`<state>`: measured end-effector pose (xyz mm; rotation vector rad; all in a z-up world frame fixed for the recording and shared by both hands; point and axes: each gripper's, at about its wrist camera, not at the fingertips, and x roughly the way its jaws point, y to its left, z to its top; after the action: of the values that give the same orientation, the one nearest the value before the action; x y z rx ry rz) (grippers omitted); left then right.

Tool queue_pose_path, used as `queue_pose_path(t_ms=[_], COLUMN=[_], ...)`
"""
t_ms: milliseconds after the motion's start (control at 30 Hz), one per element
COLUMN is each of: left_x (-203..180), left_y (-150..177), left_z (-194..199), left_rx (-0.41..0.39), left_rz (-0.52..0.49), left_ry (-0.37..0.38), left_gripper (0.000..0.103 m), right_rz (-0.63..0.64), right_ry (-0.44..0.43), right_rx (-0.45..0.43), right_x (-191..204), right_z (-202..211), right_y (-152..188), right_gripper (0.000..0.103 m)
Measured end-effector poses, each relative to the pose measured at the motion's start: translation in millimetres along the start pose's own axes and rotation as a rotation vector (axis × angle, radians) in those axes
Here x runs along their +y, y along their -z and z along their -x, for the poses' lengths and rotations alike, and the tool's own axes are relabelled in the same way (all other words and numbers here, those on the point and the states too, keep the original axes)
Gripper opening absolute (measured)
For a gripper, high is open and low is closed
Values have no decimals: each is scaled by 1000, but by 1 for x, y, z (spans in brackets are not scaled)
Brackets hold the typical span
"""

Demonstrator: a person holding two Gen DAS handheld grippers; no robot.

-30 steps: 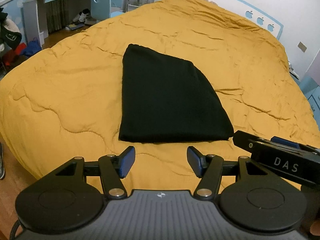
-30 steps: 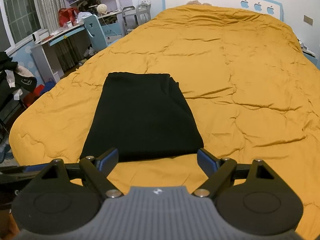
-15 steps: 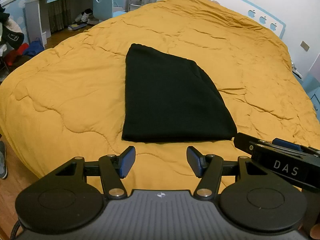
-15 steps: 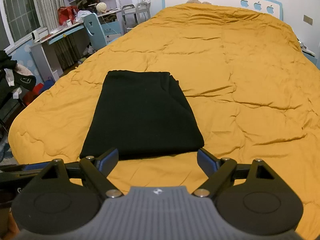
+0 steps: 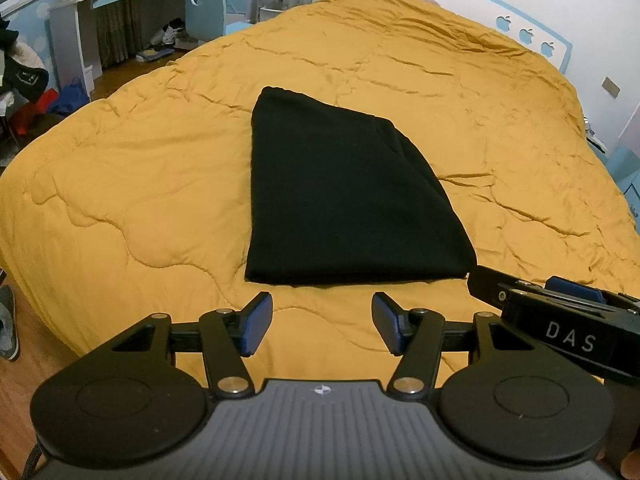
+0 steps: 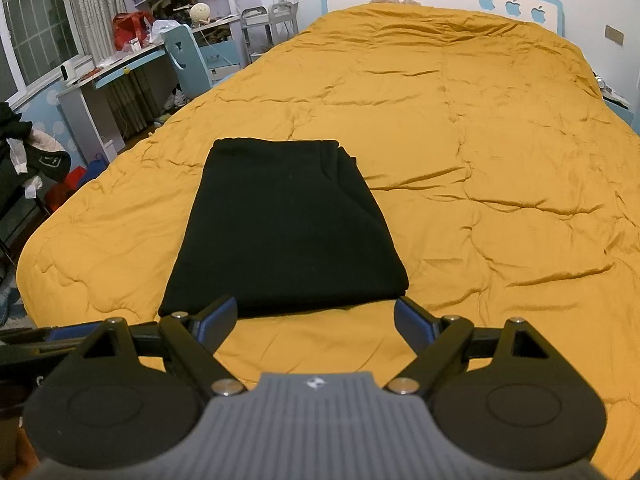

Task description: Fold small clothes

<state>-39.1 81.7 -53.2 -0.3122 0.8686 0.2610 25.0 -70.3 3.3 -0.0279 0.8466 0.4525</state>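
Your left gripper (image 5: 322,326) stands wide with nothing between its blue pads, and so does your right gripper (image 6: 316,318). Just beyond both sets of fingertips the folded black garment (image 5: 344,196) lies flat on the mustard quilt (image 5: 132,184), untouched.

Mustard quilt (image 6: 480,140), desk (image 6: 120,68) and blue chair (image 6: 188,60)
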Motion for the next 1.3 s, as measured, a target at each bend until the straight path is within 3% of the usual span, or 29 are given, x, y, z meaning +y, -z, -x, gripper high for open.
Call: queue_pose_path(t_ms=[233,1300], left_x=[3,1], left_y=[-3,-9], left_z=[-2,-4], left_rx=[14,33], left_rz=[10,14], left_ry=[8,-16], left_gripper=[62,62], right_rz=[12,29], right_ry=[0,4], right_rx=[-1,7], right_x=[3,9], right_z=[0,-1], right_y=[0,-3], right_gripper=[82,82])
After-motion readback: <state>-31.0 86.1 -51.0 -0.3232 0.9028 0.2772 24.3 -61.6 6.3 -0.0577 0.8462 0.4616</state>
